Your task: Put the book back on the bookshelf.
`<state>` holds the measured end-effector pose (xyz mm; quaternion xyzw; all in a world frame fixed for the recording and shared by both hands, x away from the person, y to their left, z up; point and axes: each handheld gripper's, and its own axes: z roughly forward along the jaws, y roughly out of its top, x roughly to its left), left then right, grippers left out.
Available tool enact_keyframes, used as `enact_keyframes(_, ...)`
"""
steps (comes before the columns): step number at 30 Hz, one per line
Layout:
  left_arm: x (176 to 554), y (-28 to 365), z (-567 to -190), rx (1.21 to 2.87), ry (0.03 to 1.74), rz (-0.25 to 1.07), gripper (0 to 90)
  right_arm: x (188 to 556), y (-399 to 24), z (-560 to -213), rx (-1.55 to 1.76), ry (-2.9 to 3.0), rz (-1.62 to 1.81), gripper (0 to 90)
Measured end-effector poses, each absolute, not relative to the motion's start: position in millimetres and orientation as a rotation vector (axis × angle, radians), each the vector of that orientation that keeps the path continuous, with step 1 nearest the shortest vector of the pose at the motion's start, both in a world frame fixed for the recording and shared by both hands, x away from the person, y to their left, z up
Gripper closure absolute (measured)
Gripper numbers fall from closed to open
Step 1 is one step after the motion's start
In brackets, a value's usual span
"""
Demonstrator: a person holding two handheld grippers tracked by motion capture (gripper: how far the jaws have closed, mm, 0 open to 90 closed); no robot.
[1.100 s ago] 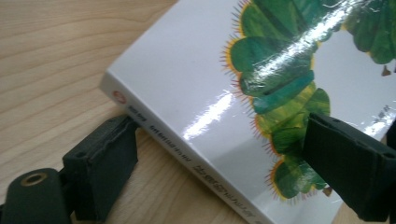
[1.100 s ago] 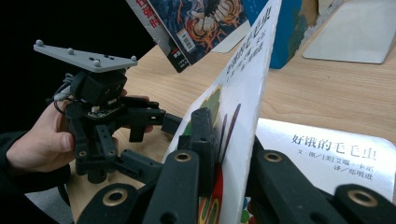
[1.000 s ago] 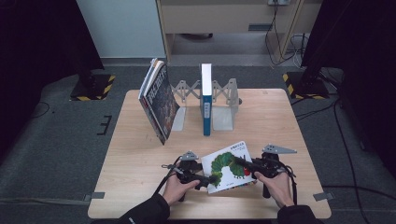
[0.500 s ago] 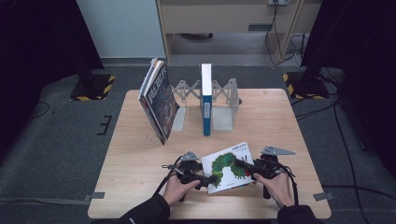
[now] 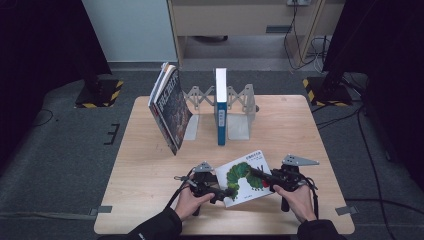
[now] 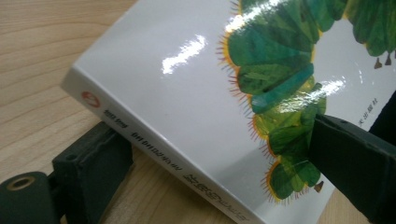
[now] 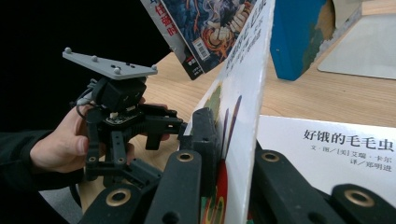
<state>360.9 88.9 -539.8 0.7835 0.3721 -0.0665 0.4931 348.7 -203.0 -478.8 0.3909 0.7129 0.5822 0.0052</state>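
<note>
i have both grippers on the white picture book (image 5: pixel 246 176) with the green caterpillar on its cover, which sits at the near middle of the wooden table (image 5: pixel 150 170). the left gripper (image 5: pixel 222 192) works at the book's near left corner: in the left gripper view one black jaw lies under the spine edge and the other comes down on the cover over the caterpillar's tail, so its jaws are pinching the book (image 6: pixel 196 116). the right gripper (image 5: pixel 255 172) comes in from the right side. in the right gripper view its jaws are pressed onto the front cover (image 7: pixel 243 107), which stands lifted on edge between them, and a white page with printed characters lies flat to the right of it. that view also catches the left gripper (image 7: pixel 187 126) beyond the lifted cover, with my left hand (image 7: pixel 60 144) wrapped around its body.

farther back on the table a grey bookend rack (image 5: pixel 240 107) stands at the far middle. a blue book (image 5: pixel 220 107) stands upright in it, spine toward me. to the left of the rack a dark illustrated book (image 5: pixel 170 107) leans tilted, its top to the left, with its lower edge near the rack's left plate.
</note>
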Motion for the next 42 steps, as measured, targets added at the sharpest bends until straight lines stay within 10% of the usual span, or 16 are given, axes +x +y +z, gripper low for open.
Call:
enact_keyframes(16, 361, 86, -541, 1.902, 0.921, -0.123, 13.7, 353, -195, -495, 1.251, 2.223, 1.402, 39.2)
enact_keyframes(42, 362, 91, -542, 1.866, 0.955, -0.141, 22.8, 355, -186, -507, 1.299, 2.326, 1.348, 31.4)
